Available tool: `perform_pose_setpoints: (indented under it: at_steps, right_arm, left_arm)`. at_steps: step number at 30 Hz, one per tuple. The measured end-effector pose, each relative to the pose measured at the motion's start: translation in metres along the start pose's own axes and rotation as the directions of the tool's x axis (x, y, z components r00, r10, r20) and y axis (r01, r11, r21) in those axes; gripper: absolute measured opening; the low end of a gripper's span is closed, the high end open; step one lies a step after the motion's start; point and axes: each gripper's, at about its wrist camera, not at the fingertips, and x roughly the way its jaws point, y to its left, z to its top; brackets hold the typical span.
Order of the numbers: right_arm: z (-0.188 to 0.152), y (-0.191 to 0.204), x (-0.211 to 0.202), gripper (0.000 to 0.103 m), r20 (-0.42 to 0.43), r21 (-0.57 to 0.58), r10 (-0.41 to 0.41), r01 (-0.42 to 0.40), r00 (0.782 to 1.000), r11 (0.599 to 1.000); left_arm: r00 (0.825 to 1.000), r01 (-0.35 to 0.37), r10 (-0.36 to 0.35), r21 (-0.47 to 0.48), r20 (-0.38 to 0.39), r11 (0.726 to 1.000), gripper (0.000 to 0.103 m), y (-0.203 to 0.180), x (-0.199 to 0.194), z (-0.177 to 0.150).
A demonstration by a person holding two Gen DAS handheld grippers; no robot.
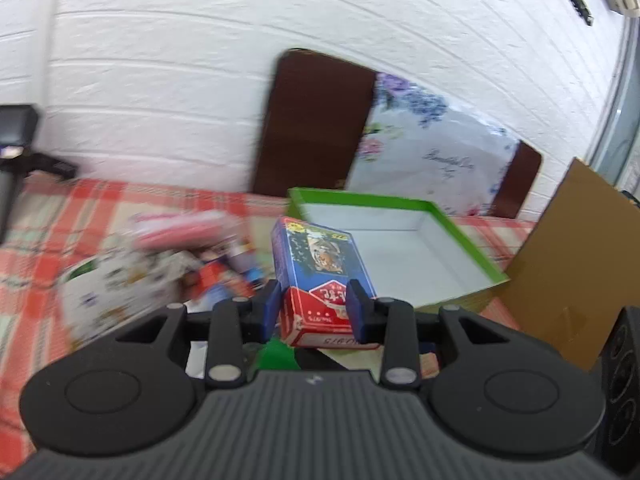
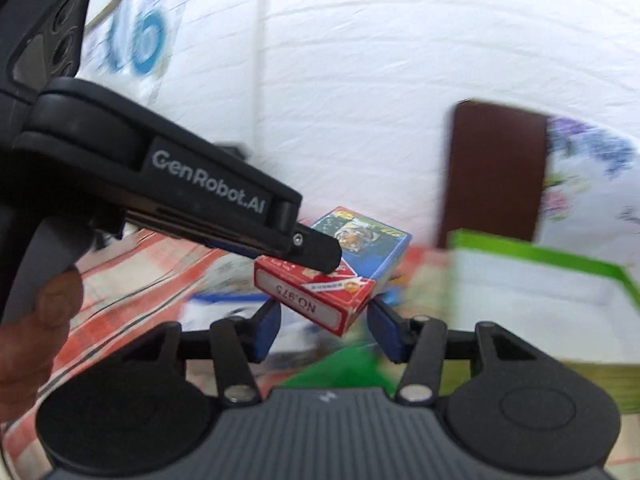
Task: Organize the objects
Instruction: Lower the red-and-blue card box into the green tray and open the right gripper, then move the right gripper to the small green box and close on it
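Note:
My left gripper (image 1: 316,308) is shut on a blue and red card box (image 1: 320,276) and holds it in the air, just in front of an open green tray with a white inside (image 1: 384,248). In the right wrist view the same card box (image 2: 332,268) hangs from the left gripper's black fingers (image 2: 316,252), and the green tray (image 2: 536,264) lies to the right. My right gripper (image 2: 324,326) is open and empty just below the box.
A red checked cloth (image 1: 48,240) covers the table. A pile of loose items (image 1: 160,264) lies at the left. A brown cardboard sheet (image 1: 576,264) stands at the right. A dark chair back (image 1: 312,128) and a floral cushion (image 1: 432,152) lean on the white wall.

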Motion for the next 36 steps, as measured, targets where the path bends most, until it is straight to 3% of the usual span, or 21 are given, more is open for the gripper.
perform_pose_setpoints:
  at_steps: [4,8,10,11,14,21,24,29,36]
  right_arm:
    - [-0.003,-0.06,-0.002,0.05,0.004,0.06,-0.095,0.094,0.995,0.994]
    - [-0.011,-0.109,0.012,0.05,-0.022,0.09,-0.166,0.167,0.986,0.982]
    - [-0.013,-0.126,0.021,0.057,-0.04,0.075,-0.214,0.217,0.976,0.973]
    - [-0.014,-0.135,0.027,0.073,-0.053,0.062,-0.247,0.25,0.968,0.966]
    - [-0.018,-0.145,0.03,0.076,-0.081,0.093,-0.263,0.27,0.961,0.958]
    - [-0.033,-0.146,-0.02,0.08,-0.018,0.257,-0.261,0.256,0.965,0.932]
    - [-0.043,-0.138,-0.033,0.08,-0.052,0.326,-0.194,0.201,0.98,0.924]
    - [-0.053,-0.101,-0.034,0.08,-0.11,0.276,-0.109,0.136,0.988,0.951]
    - [-0.052,-0.043,-0.027,0.08,-0.166,0.215,0.003,0.033,0.986,0.976]
  left_arm:
    - [0.998,0.064,-0.064,0.047,-0.01,0.997,0.037,-0.043,0.043,0.009]
    - [0.996,0.078,-0.076,0.059,-0.039,0.995,0.037,-0.074,0.086,0.011]
    - [0.997,0.065,-0.061,0.082,-0.05,0.995,0.038,-0.086,0.106,0.013]
    - [0.998,0.039,-0.034,0.099,-0.052,0.994,0.038,-0.092,0.116,0.012]
    - [0.995,-0.043,0.055,0.137,-0.081,0.99,0.039,-0.099,0.136,0.009]
    - [0.995,-0.067,0.073,0.091,-0.067,0.994,0.041,-0.079,0.094,-0.008]
    - [0.994,-0.096,0.099,0.065,-0.051,0.993,0.047,-0.066,0.063,-0.017]
    - [0.98,-0.194,0.195,0.016,-0.048,0.981,0.047,-0.03,0.016,-0.033]
    - [0.958,-0.279,0.277,-0.02,-0.078,0.96,0.047,0.006,-0.021,-0.054]
